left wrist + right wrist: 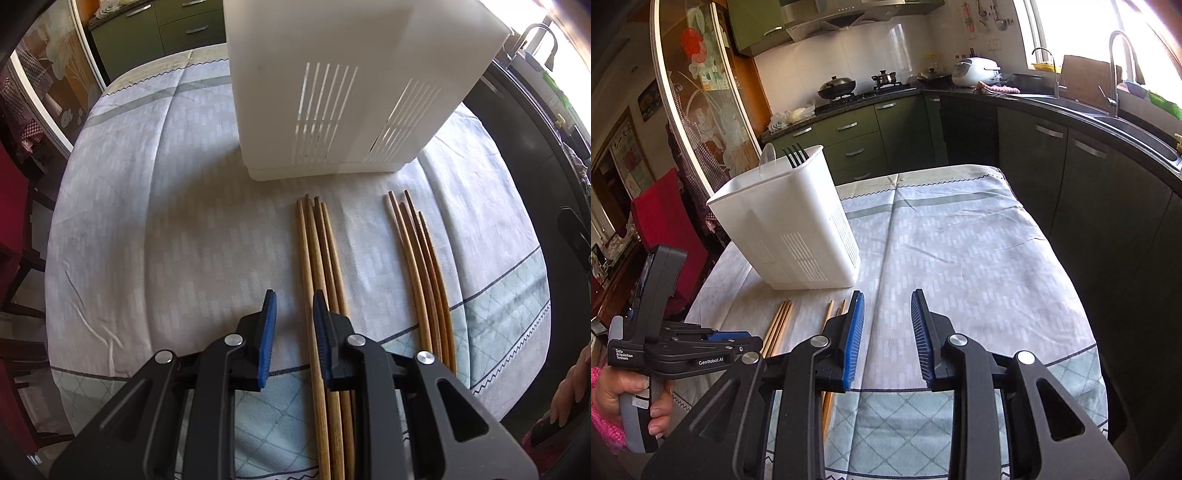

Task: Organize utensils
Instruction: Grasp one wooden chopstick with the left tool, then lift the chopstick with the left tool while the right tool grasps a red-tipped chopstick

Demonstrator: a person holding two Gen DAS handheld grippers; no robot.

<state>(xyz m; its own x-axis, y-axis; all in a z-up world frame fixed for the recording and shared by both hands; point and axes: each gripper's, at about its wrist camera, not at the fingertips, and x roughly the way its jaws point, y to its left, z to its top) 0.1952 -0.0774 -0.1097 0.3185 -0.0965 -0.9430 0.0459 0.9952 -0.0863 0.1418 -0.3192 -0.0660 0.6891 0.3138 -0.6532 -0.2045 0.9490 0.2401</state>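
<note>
Reading "GenRobot.AI" and "Data Acquisition System", white lettering marks the left gripper (738,338) body. A white slotted utensil holder (790,225) on the clothed worktop (960,251) holds a black fork (795,155) and a clear spoon (767,159). Two bundles of wooden chopsticks (321,258) lie before it — left fingers (269,325) released, straddling the nearest stick; right gripper (887,332) fingers released, empty.
</note>
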